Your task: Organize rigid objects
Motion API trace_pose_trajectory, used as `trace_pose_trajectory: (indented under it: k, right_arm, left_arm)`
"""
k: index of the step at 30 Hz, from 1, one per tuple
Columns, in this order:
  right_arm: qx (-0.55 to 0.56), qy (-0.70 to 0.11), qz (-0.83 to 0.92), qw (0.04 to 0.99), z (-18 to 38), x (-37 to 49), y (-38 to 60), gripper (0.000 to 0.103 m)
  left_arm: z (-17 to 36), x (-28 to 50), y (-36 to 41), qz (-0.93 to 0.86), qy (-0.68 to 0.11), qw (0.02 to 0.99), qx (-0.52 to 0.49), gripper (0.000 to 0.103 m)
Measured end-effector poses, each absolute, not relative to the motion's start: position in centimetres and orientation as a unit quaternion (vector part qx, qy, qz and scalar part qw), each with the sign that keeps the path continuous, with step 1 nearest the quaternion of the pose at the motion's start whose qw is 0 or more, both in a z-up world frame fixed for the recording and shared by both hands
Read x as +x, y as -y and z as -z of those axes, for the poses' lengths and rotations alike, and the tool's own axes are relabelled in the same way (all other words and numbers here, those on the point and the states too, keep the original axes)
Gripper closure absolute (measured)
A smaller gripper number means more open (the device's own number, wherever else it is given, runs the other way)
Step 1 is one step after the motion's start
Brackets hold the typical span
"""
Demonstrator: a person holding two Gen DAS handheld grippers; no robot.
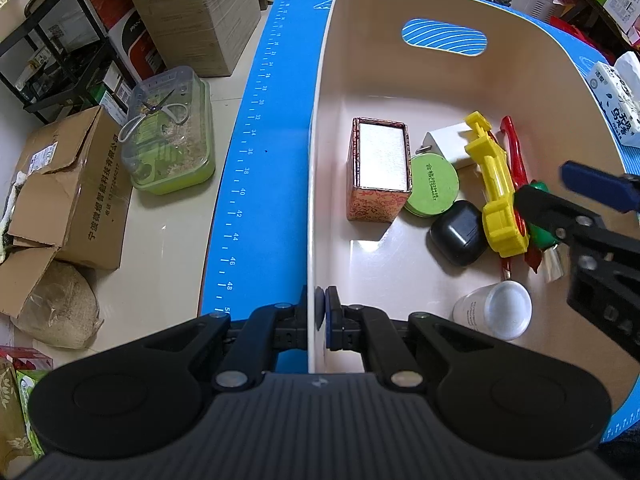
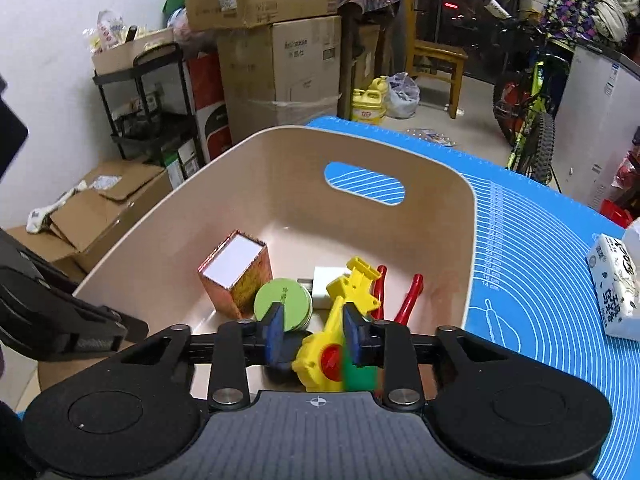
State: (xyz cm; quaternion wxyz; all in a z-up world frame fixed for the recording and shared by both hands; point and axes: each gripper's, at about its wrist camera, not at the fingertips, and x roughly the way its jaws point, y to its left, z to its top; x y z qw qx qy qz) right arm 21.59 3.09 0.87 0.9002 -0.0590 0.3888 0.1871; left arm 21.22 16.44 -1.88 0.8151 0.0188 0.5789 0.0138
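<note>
While left gripper (image 1: 320, 312) pinches bin (image 1: 316, 200) wall, yellow toy (image 2: 340, 332) — between right jaws

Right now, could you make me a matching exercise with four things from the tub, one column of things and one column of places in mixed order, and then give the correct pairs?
Things:
1. patterned box
2. white bottle
3. black case
4. white charger

Places:
A. lying on its side, nearest the left wrist camera
B. behind the green round tin, toward the handle slot
C. standing on the left of the group, white top up
D. touching the yellow toy, in front of the tin

Pairs: 1-C, 2-A, 3-D, 4-B
</note>
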Motion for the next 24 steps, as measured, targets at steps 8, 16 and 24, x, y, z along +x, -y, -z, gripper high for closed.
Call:
trace_pose_trajectory:
  k: [8,16,24]
  right_arm:
    - [-0.019,-0.375,-0.147,0.915,-2.9,19.9,-0.8,0.034]
    - [-0.019,-0.343,-0.116,0.932,-6.1,16.5,0.5,0.022]
    - [-0.022,-0.312,-0.104,0.944,-10.4,12.8,2.4,0.013]
  left_arm:
    - [0.6,20.3,-15.9,-0.017,-0.559,0.829,0.019,0.072]
    - [-2.7,17.7,-14.5,-0.029,-0.504,0.863,0.026,0.054]
    - [-7.3,14.3,-12.6,-0.026,-0.455,0.890,0.032,0.045]
